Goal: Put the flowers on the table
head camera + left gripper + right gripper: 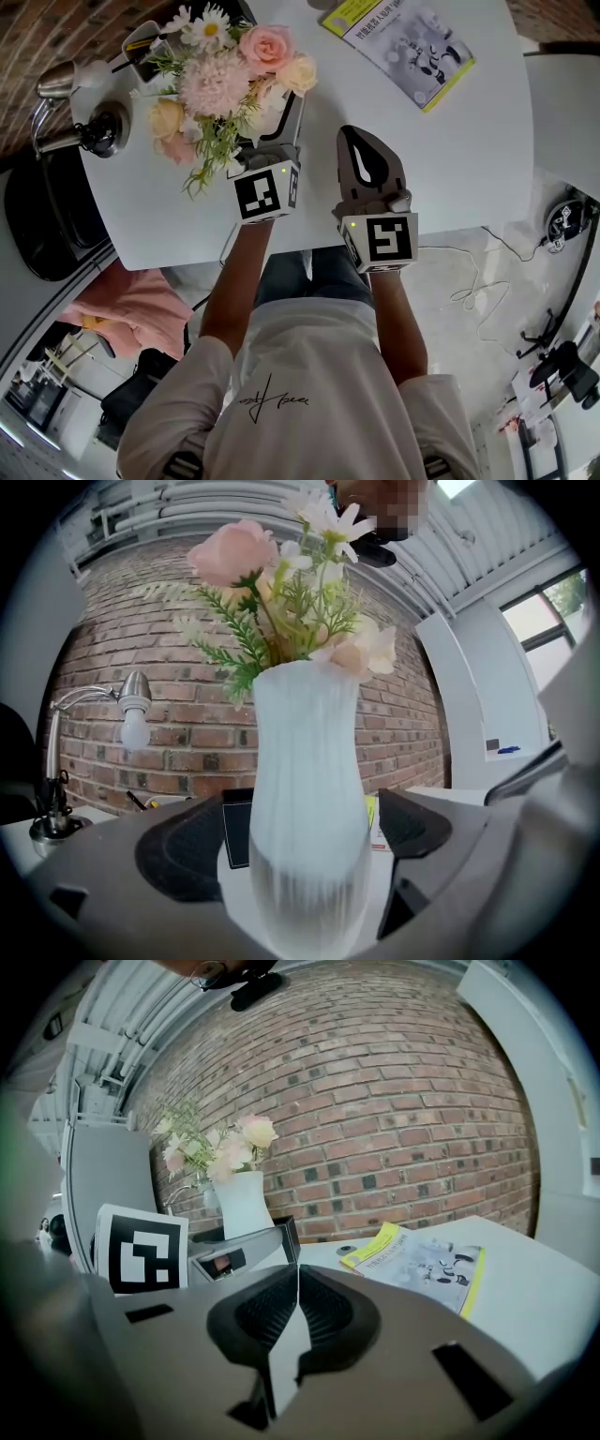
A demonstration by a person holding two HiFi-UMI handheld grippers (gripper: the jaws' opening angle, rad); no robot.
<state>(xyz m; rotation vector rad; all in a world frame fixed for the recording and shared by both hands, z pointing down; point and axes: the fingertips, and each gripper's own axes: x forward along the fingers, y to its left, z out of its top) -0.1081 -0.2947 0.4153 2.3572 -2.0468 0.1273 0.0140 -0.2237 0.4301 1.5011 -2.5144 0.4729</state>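
Note:
A bunch of pink, peach and white flowers (225, 75) stands in a ribbed white vase (305, 808) on the white table (450, 169), near its left end. My left gripper (272, 127) is open around the vase: the vase stands upright between the jaws, and a gap shows on each side between it and the dark pads (187, 850). In the left gripper view the flowers (281, 602) rise above the vase's neck. My right gripper (356, 141) hovers just right of the left one, over the table's near edge. It is shut with nothing in it, its pads (323, 1312) meeting.
A yellow-edged booklet (398, 42) lies at the far right of the table. A chrome desk lamp (66, 103) and a dark pen holder (145, 47) stand at the far left behind the flowers. Cables (478, 291) trail on the floor to the right.

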